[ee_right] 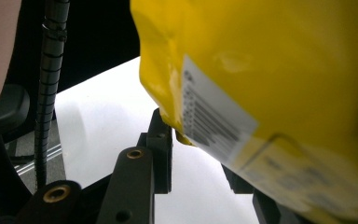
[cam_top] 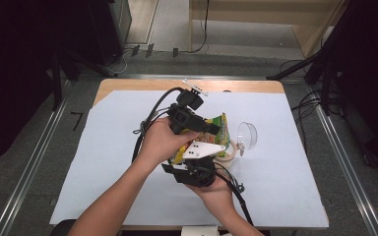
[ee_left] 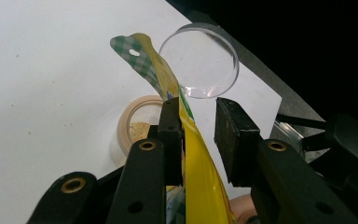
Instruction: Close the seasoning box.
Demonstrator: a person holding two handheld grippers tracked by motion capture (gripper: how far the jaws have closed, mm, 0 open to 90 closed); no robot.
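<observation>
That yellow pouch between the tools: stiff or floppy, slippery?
Likely floppy: the yellow pouch curls over at its checked top edge above the left tool. Probably slippery too, since its film shows glossy highlights in the right gripper view. It seems light, hanging above the cup without sagging much.

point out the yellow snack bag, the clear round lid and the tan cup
yellow snack bag [ee_left: 200, 163], left gripper view, on its yellow side panel
clear round lid [ee_left: 200, 58], left gripper view, on its flat clear face
tan cup [ee_left: 125, 128], left gripper view, on its left rim

Grey floor, dark surroundings.
</observation>
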